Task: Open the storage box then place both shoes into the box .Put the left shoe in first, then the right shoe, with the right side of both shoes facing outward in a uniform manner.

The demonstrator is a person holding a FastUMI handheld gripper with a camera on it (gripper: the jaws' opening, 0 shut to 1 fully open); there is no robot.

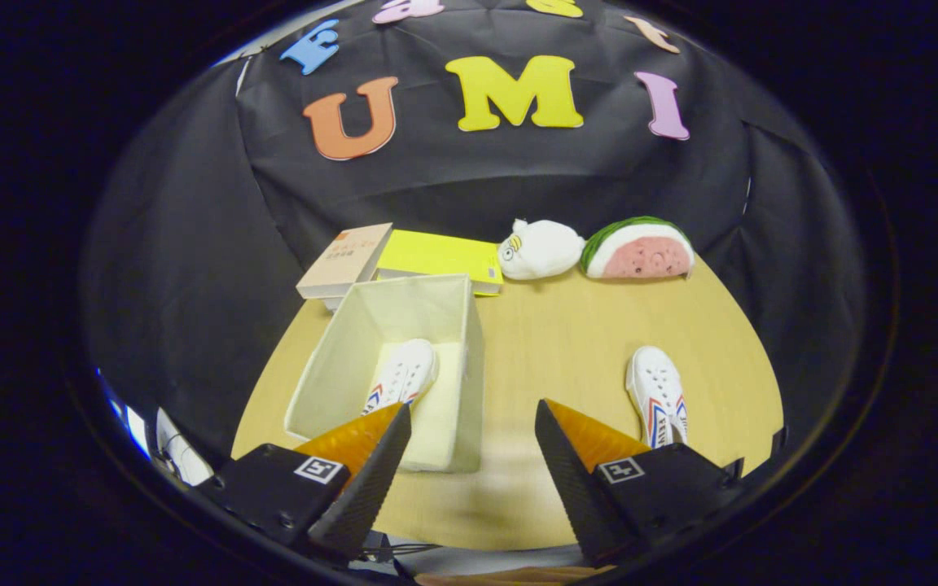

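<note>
Where the table [567,342] meets the dark cloth wall on the left, a tan book [345,262] lies flat with a yellow book [436,256] just beside it, both at the far edge of the wood. Right in front of them stands the box [469,382], open at the top, pale inside and out. One shoe [402,378] lies on its floor, toe pointing away, white with red and blue stripes at the side; its heel end is hidden behind the left finger. The gripper [473,431] hangs above the near edge of the table, its jaws spread wide with nothing between them but bare wood and the near right corner of the box. Beyond the box's right wall the tabletop runs clear to the second shoe [658,395], which rests on the wood just ahead of the right finger, well apart from the box, toe also pointing away. At the far edge behind it sit a white plush [541,249] and, touching or nearly touching it on the right, a watermelon plush [638,248].
</note>
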